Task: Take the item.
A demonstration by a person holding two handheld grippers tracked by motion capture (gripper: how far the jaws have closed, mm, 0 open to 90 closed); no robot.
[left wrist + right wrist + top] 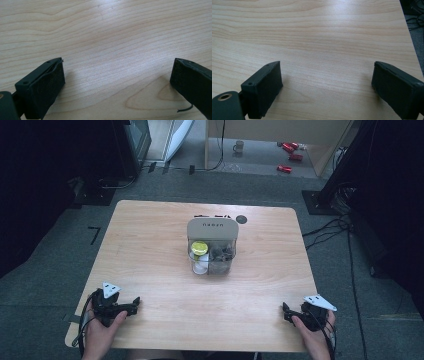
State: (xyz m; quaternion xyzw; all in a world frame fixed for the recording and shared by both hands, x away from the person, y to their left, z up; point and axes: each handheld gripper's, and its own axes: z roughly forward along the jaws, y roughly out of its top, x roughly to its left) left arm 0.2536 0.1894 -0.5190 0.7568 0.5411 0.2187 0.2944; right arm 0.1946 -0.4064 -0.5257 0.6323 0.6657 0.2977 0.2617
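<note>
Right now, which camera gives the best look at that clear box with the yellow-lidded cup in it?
The high view: the clear box sits mid-table under its beige lid, with the yellow-lidded cup in its left compartment. The left and right gripper views look along open jaws at bare wooden table, so they add nothing about it.

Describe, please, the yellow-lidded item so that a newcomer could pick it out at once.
On the wooden table, find the clear box with a beige lid near the middle. The small container sits in its left compartment; its round yellow-green top sets it apart from the dark items beside it.
</note>
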